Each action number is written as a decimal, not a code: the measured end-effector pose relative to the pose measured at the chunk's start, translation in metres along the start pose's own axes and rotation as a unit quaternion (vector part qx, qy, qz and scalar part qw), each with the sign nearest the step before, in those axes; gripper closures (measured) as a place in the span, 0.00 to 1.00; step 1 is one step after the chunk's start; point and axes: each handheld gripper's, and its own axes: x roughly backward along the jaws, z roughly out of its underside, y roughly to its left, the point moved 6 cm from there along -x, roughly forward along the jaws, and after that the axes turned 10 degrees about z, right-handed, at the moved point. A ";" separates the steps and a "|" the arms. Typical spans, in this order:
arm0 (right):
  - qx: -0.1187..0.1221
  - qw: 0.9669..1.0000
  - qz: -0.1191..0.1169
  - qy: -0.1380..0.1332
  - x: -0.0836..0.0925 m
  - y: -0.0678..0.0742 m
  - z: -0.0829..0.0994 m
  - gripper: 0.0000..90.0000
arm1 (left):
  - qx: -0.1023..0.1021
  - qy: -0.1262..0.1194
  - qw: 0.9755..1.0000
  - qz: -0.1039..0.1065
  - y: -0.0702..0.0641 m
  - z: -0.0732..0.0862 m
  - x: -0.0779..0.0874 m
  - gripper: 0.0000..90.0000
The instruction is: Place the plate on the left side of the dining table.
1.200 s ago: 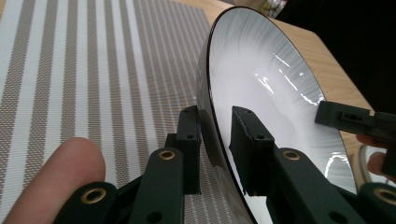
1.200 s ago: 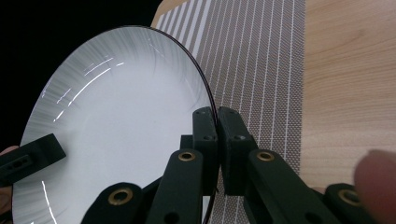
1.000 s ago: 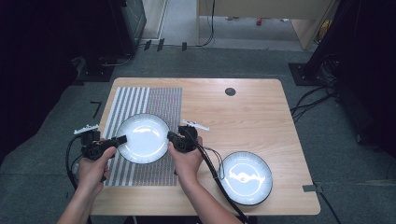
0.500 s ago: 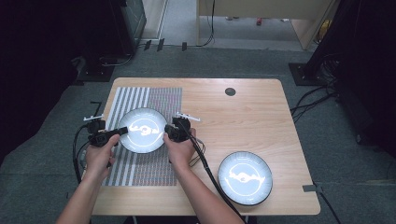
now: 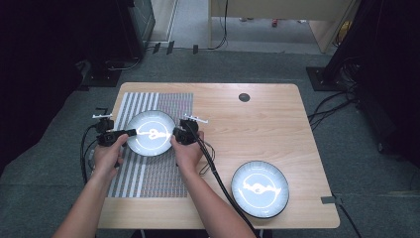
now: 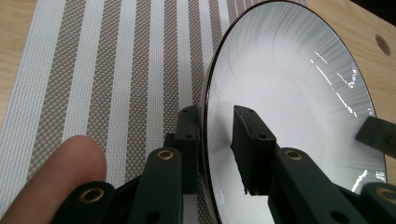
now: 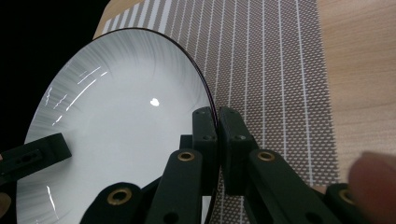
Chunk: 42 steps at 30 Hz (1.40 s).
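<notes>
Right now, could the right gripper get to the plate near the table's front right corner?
Probably not yet: the right gripper is clamped on the rim of the plate over the striped mat. The second plate lies unobstructed.

Light falls from above: the table (image 5: 257, 124) is evenly bright, the floor around it dim, the far corners near black. Both plates (image 5: 151, 133) (image 5: 260, 188) throw white glare at the high view. In the gripper views the held plate shows small streaks of glare; a fingertip (image 6: 51, 172) at the bottom edge is blurred.
</notes>
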 end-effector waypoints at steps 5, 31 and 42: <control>0.004 1.000 0.006 0.012 -0.011 -0.003 0.002 0.96 | 0.005 0.013 1.000 -0.017 0.004 0.001 -0.005 0.82; 0.049 0.998 -0.023 -0.013 -0.005 -0.009 -0.006 0.72 | 0.008 -0.005 1.000 -0.015 0.019 0.000 0.013 0.57; 0.097 0.994 -0.032 -0.046 0.025 -0.016 -0.021 0.56 | -0.046 -0.014 0.999 -0.003 -0.003 0.008 0.031 0.35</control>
